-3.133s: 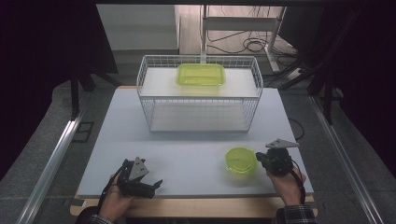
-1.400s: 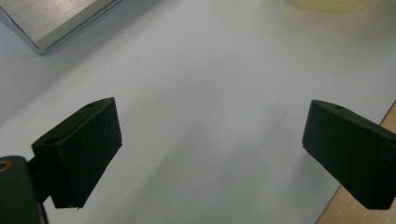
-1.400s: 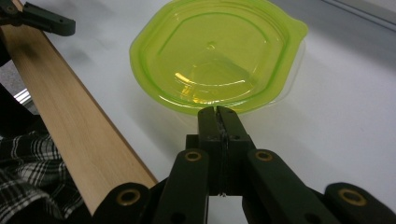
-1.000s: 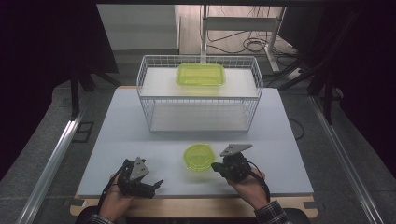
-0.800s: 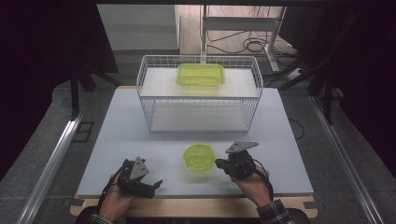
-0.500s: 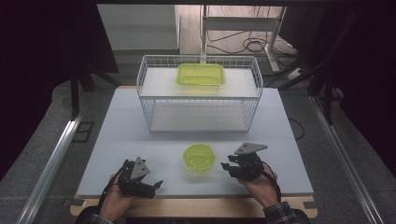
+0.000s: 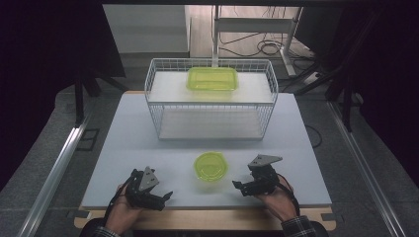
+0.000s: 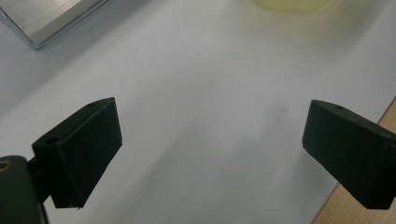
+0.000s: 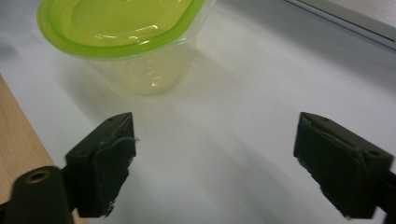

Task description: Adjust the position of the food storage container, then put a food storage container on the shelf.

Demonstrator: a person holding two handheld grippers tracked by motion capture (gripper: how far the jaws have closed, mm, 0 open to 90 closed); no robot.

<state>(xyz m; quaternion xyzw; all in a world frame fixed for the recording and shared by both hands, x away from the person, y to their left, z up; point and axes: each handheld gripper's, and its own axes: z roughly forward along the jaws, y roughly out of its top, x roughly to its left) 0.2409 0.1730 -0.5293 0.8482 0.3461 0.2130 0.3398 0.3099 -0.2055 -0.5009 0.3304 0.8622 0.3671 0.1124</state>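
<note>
Green-lidded round tub (image 7: 211, 166) on table, apparently empty; both tools agape, holding nothing.

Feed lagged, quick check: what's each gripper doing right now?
Left gripper: open, holding nothing.
Right gripper: open, holding nothing, apart from the round tub.

- Round lidded container (image 7: 211, 166): translucent yellow-green, brighter green lid rim.
- Rectangular container (image 7: 212, 79) in the wire basket (image 7: 158, 106): the same yellow-green.
- Basket: white.
- Tabletop (image 7: 148, 143): white, wooden near edge.
- Right gripper (image 7: 243, 188), left gripper (image 7: 160, 200): black.
</note>
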